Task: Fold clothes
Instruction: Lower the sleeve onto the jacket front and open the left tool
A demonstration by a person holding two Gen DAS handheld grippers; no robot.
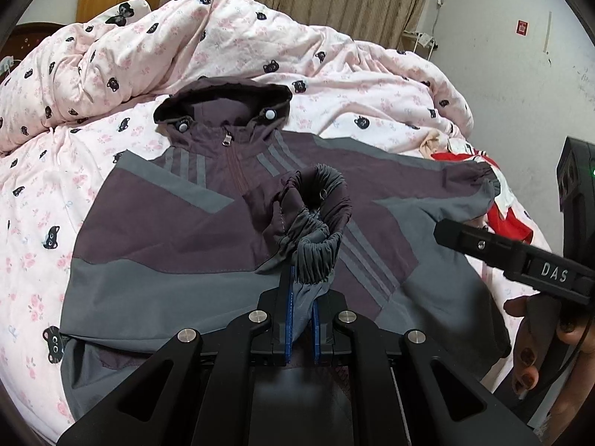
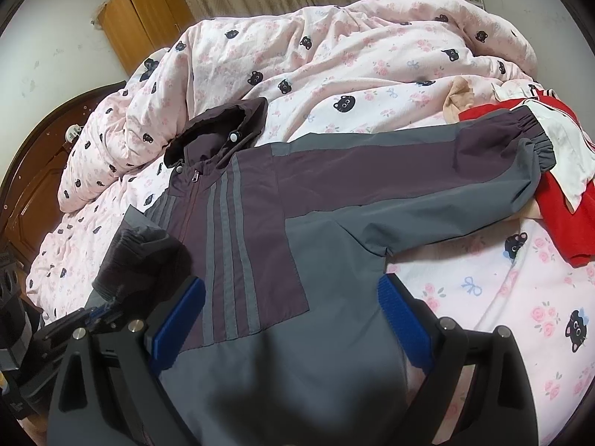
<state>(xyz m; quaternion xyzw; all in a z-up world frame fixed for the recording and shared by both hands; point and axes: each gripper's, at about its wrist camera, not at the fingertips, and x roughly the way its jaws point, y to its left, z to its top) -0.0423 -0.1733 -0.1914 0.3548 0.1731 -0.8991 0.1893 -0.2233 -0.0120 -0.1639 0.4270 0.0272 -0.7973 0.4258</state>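
Here the jacket (image 1: 230, 238) lay face up on the bed (image 1: 44, 193), its hood (image 1: 223, 100) toward twelve o'clock in the left wrist view, zip closed, purple chest and grey lower panels spread flat. The left gripper (image 1: 302, 297) sat at six o'clock of that view, its blue pads (image 1: 289, 312) nearly together and clamped on a sleeve cuff (image 1: 316, 230). The gathered grey elastic bunched up just past the fingertips and curled into an open ring over the middle of the chest, so this sleeve was drawn inward across the front of the garment.

In the right wrist view the right gripper (image 2: 293, 319) hung above the grey lower front, jaws spread wide, one blue pad (image 2: 182, 316) at seven o'clock and the other at five o'clock, with nothing between them but the cloth lying below; whether the pads touched the cloth could not be told. The other sleeve (image 2: 427, 186) stretched out toward two o'clock, its cuff (image 2: 535, 141) resting on a red garment (image 2: 557, 215) at the bed's edge. The left gripper, with the bunched cuff, showed at eight o'clock. A pink quilt (image 2: 334, 48) was heaped behind the hood, from ten to one o'clock. A wooden cabinet (image 2: 145, 18) stood against the wall at eleven o'clock.
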